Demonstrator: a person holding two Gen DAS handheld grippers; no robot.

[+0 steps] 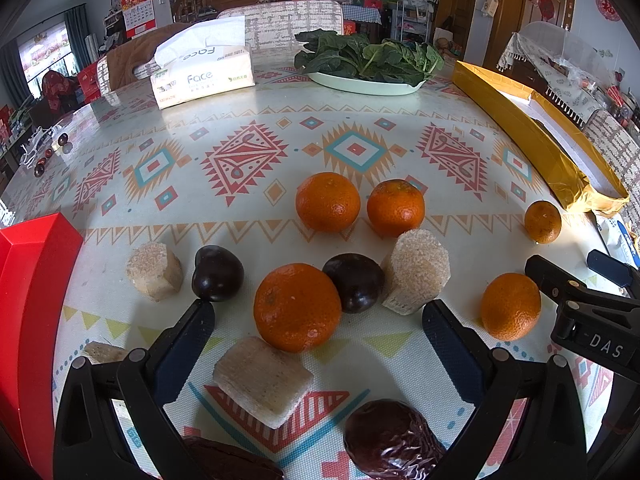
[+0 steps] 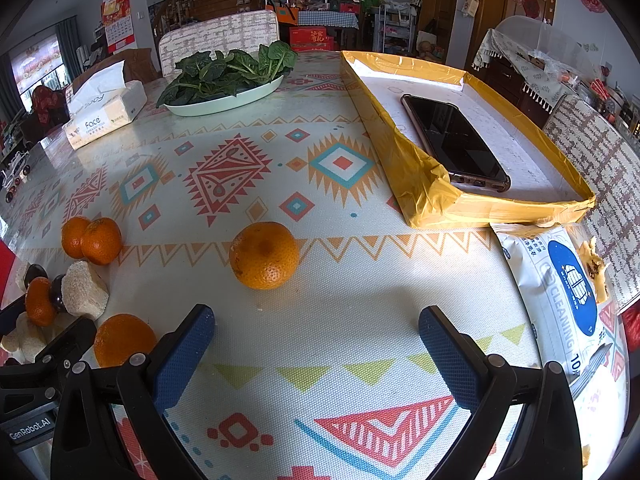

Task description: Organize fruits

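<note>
Patterned tablecloth point(image 2: 320, 320) below; right gripper point(image 2: 316, 344) spread wide, empty, lone orange point(image 2: 264, 255) just ahead, centre frame. Left gripper point(image 1: 318, 344) likewise spread, nearest orange point(image 1: 297, 307) between its tips.

Loose oranges point(image 1: 297, 307), dark plums point(image 1: 353, 282), cane chunks point(image 1: 416, 276)

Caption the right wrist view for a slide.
Open right gripper faces a lone orange on the patterned tablecloth, with a phone in the yellow tray beyond.

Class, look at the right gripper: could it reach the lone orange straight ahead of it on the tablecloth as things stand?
Probably yes. The right gripper is open and holds nothing, and the orange sits apart from the other fruit with only bare tablecloth between it and the fingertips.
</note>
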